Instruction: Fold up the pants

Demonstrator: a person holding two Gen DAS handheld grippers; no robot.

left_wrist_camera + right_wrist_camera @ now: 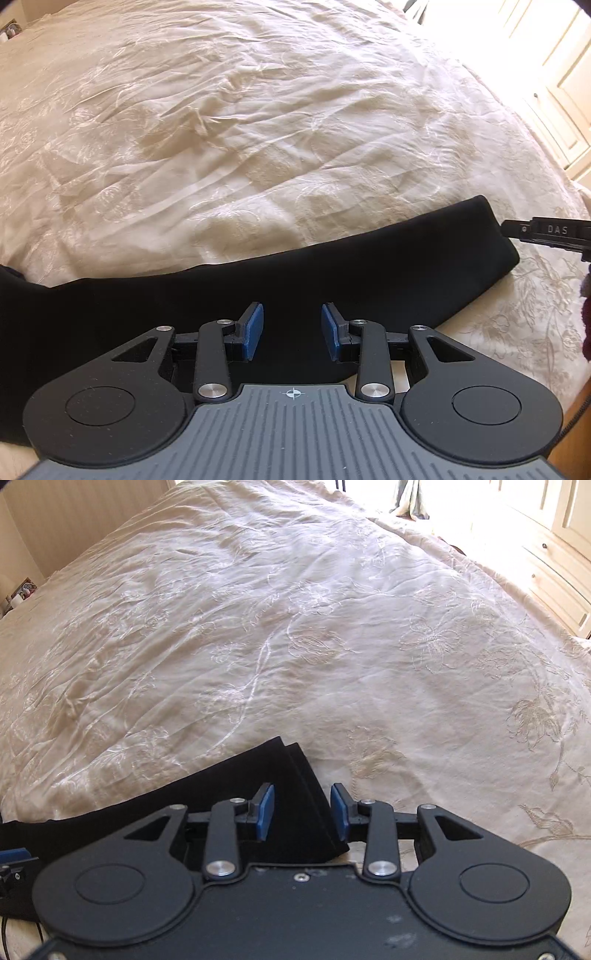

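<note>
bed: cream embroidered bedspread (295, 646), wrinkled | far side: cream drawer unit (554, 565) | light: bright sun

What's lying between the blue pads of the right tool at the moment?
The hem end of the black pants, spread on the bedspread. The right tool stands open above it, seen in the right wrist view.

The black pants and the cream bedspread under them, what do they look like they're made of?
The black pants look like a smooth, matte knit or jersey: no sheen, soft rounded fold edges, hardly any wrinkles. The exact fibre cannot be told. The cream bedspread looks like a thin woven cotton or a similar blend with a slight sheen: fine sharp creases all over and raised floral embroidery in matching thread.
</note>
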